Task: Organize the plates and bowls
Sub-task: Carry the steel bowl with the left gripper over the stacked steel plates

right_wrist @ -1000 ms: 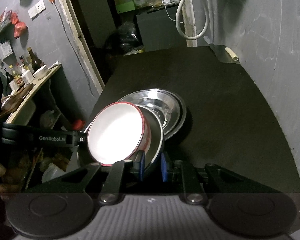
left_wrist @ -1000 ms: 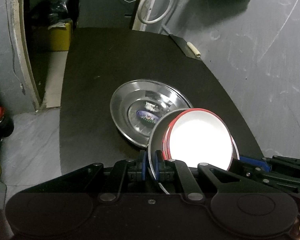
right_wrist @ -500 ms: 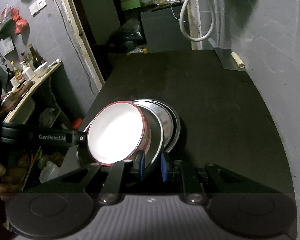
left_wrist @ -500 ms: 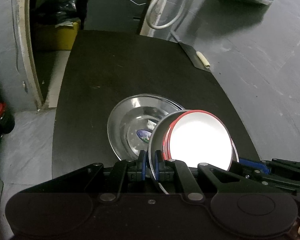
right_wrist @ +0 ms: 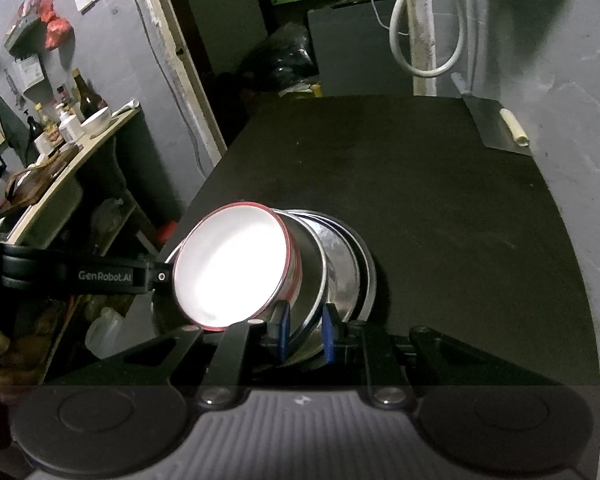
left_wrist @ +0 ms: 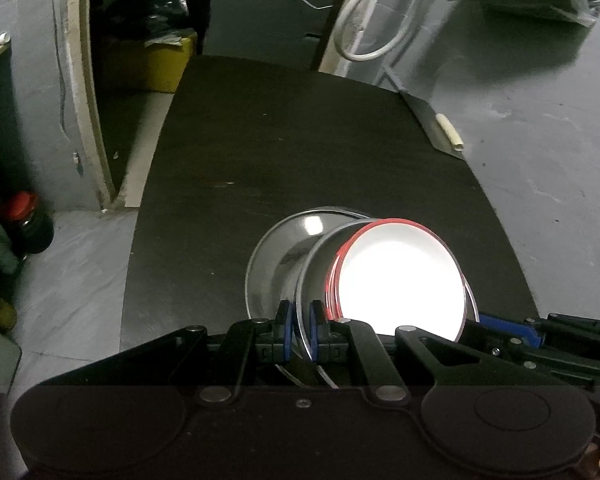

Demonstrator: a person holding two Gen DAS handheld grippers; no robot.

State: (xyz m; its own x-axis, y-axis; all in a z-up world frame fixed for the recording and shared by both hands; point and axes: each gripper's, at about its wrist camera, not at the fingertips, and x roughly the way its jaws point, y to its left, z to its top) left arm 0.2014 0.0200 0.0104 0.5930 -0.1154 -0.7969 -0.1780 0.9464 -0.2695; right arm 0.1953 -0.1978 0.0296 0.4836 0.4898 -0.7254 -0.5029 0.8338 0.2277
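Angling downward, L gripper (left_wrist: 299, 330) & R gripper (right_wrist: 304, 330) jaws pinch steel bowl (left_wrist: 316, 276) rim.

A red-rimmed white bowl (left_wrist: 400, 280) sits inside a shiny steel bowl (left_wrist: 314, 276). Both are tipped on edge over a wide steel plate (left_wrist: 268, 272) that lies on the black desk (left_wrist: 300, 152). The left gripper (left_wrist: 299, 334) pinches the steel bowl's rim on one side, the right gripper (right_wrist: 304, 330) on the other. A pale-handled cleaver (left_wrist: 440, 132) lies at the desk's far right edge
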